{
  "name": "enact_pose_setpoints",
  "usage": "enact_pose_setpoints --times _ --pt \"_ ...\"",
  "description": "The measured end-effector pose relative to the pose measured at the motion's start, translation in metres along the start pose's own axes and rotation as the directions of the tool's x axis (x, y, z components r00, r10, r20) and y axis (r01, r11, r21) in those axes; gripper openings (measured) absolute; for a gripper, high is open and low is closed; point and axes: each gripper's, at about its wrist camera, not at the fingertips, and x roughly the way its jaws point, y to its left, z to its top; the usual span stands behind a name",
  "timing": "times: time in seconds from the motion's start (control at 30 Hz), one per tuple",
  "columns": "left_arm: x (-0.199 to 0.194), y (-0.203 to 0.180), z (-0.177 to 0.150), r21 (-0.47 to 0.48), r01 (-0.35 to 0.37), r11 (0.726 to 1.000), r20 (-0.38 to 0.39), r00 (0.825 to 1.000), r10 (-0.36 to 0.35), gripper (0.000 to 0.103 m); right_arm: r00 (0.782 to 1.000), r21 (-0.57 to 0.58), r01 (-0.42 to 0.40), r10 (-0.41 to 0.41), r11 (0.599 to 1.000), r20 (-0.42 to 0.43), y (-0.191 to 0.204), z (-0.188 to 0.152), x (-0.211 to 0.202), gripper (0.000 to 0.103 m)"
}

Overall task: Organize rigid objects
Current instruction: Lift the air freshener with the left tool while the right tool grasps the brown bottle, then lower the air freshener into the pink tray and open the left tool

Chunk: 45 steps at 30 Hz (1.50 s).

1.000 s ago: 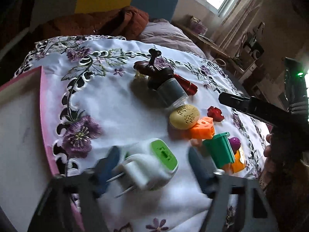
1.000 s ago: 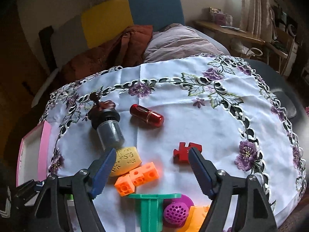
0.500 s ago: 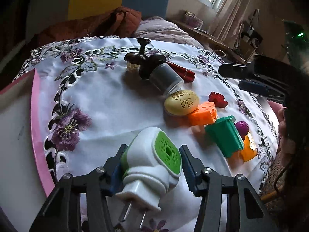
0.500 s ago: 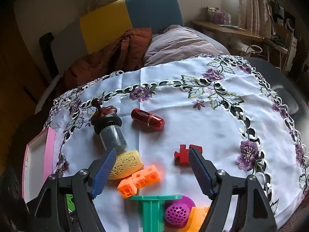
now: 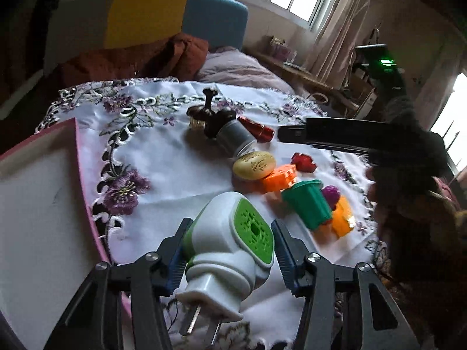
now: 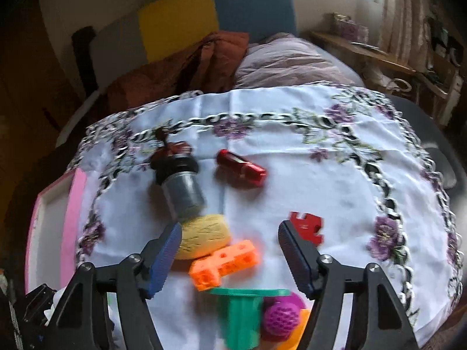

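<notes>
White embroidered floral tablecloth (image 6: pixel 292 186); yellow-blue headboard (image 6: pixel 216 14) at twelve o'clock; left gripper (image 5: pixel 230 248) clamping white-green plastic plug (image 5: pixel 233 242); right gripper (image 6: pixel 230 250) empty, closing.

Toys (image 6: pixel 224 265) on embroidered, perhaps round, tablecloth (image 6: pixel 335 180)

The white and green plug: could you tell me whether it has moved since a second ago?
Yes. The plug lay on the tablecloth; now the left gripper holds it lifted clear, beside the pink tray.
</notes>
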Motion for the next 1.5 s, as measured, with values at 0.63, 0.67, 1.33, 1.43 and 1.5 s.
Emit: enact_pose_setpoints --times 0.63,0.67,1.33,1.43,1.5 --pt "-0.075 0.061 -0.005 -0.155 -0.009 0.988 0.101 0.995 0.025 0.054 0.998 -0.182 0.061 -0.065 0.981 -0.016 0.096 0.084 0.105 0.016" --pt "-0.077 0.067 -0.005 -0.171 -0.014 0.985 0.102 0.994 0.032 0.054 0.999 -0.182 0.03 -0.034 0.983 -0.018 0.098 0.086 0.103 0.016" --pt "-0.05 0.26 0.032 -0.401 -0.325 0.857 -0.007 0.936 0.352 0.055 0.98 -0.358 -0.197 0.18 0.913 -0.079 0.131 0.001 0.049 0.015" --pt "-0.04 0.271 0.039 -0.407 -0.36 0.84 -0.034 0.924 0.38 0.055 0.98 -0.361 -0.2 0.185 0.911 -0.074 0.128 0.0 0.049 0.015" --pt "-0.037 0.272 0.04 -0.395 -0.388 0.833 -0.04 0.913 0.407 0.057 0.98 -0.366 -0.201 0.189 0.909 -0.068 0.127 -0.001 0.049 0.014"
